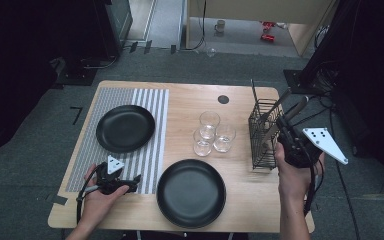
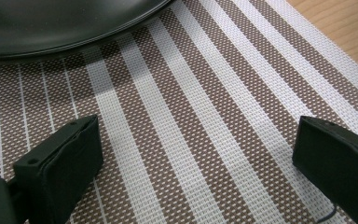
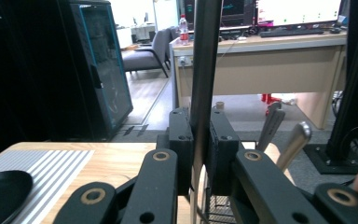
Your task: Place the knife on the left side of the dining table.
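A steel utensil handle (image 3: 204, 60) stands upright between the pads of the right gripper (image 3: 201, 140), whose jaws are clamped together on it, just above the black wire cutlery rack (image 1: 263, 135) at the right side of the wooden table (image 1: 185, 100); two more handles (image 3: 284, 135) lean out of the rack beside it; three clear glasses (image 1: 211, 133) stand grouped near the rack's left; a black plate (image 1: 191, 193) lies at the near edge; another black plate (image 1: 125, 128) rests on the striped placemat (image 1: 152, 130); the left gripper (image 1: 130, 181) lies low over that mat, jaws wide apart with nothing between them.
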`<control>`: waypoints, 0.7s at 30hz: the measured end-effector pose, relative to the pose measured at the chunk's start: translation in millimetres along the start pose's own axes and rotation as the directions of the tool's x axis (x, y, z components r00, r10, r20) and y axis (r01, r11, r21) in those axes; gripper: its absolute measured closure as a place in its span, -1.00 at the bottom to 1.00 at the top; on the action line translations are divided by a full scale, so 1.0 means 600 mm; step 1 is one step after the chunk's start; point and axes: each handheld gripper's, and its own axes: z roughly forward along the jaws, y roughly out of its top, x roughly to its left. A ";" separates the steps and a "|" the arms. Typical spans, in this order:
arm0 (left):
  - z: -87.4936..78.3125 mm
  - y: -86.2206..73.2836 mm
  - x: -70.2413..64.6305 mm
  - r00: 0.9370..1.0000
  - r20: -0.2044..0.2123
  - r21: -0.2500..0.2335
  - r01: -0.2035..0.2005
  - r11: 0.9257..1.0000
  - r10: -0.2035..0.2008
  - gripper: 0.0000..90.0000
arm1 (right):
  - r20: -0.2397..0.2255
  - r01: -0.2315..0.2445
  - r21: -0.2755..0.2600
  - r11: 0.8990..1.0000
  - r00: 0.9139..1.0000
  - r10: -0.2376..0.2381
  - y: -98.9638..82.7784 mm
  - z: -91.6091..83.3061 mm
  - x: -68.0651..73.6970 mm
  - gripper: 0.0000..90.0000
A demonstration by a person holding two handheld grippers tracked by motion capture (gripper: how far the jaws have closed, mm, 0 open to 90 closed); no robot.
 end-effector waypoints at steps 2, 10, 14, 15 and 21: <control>0.000 0.000 0.000 1.000 0.000 0.000 0.000 1.000 0.000 -0.97 | -0.008 0.001 0.003 1.000 1.000 -0.001 -0.001 -0.001 0.004 0.85; -0.001 -0.001 -0.002 1.000 -0.009 -0.001 0.006 1.000 -0.006 -0.97 | -0.050 -0.002 0.015 1.000 0.999 0.003 -0.006 0.001 0.023 0.85; -0.001 0.001 -0.003 1.000 -0.013 0.007 0.010 1.000 -0.010 -0.97 | -0.073 0.001 0.029 1.000 0.997 0.002 -0.013 0.004 0.035 0.85; -0.001 0.001 -0.003 1.000 -0.014 0.008 0.011 1.000 -0.011 -0.97 | -0.078 0.002 0.032 0.999 0.997 0.001 -0.016 0.005 0.038 0.85; -0.009 0.004 -0.005 1.000 -0.005 -0.013 0.012 1.000 -0.012 -0.97 | -0.103 0.001 0.046 0.999 0.995 0.004 -0.026 0.010 0.051 0.85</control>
